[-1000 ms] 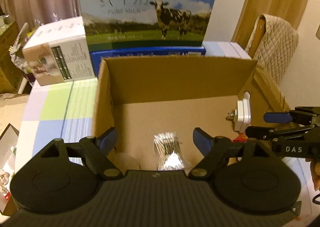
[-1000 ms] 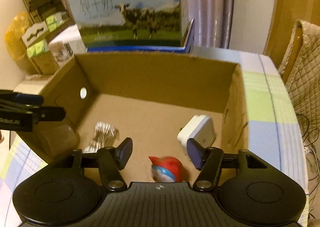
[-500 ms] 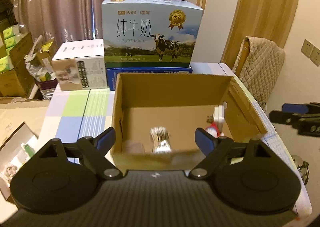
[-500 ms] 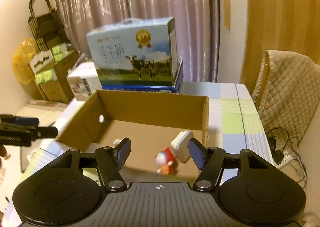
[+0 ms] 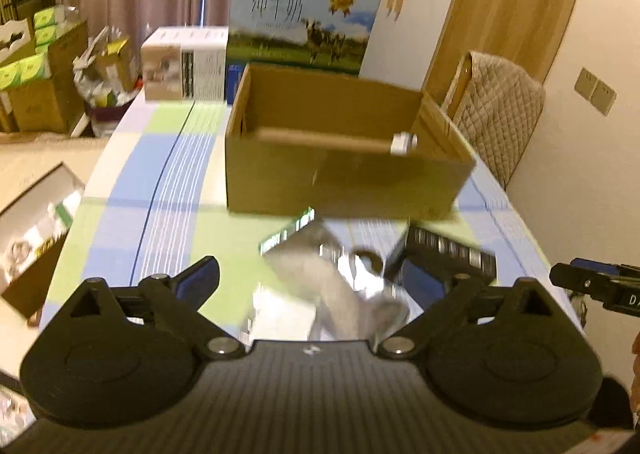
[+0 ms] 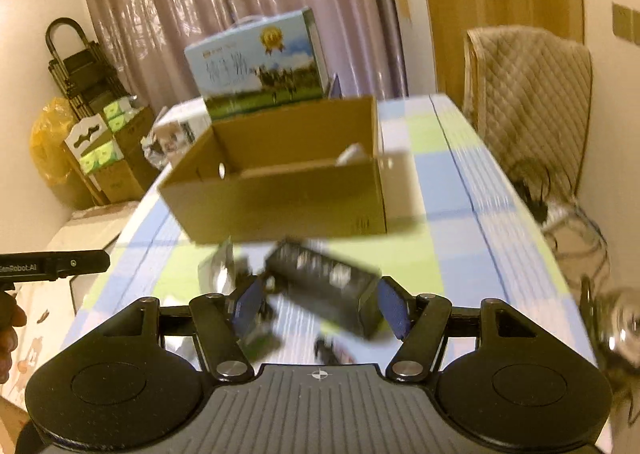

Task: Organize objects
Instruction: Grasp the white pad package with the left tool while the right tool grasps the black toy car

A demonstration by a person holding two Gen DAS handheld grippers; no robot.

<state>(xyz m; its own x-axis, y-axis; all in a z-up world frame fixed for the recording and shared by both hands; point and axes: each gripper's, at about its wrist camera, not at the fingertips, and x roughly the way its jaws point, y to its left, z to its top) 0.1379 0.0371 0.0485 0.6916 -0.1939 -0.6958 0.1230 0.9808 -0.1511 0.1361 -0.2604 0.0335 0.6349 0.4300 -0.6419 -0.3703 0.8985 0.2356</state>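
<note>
Curtains and a milk carton case (image 5: 304,19) are backing a checked desk (image 5: 168,181) on which an open cardboard box (image 5: 340,157) is sitting, a white plug adapter (image 5: 403,142) just showing over its rim. Loose on the desk in front of the box, presumably waiting to be packed, are lying a silvery foil packet (image 5: 320,274) and a black printed carton (image 6: 320,278) (both blurred). The left gripper (image 5: 312,278) is hovering above the packet, its jaws opening wide with nothing pinched. The right gripper (image 6: 318,302) is framing the black carton with half-open jaws, the pads not visibly pressing it; likely lining up a pick.
</note>
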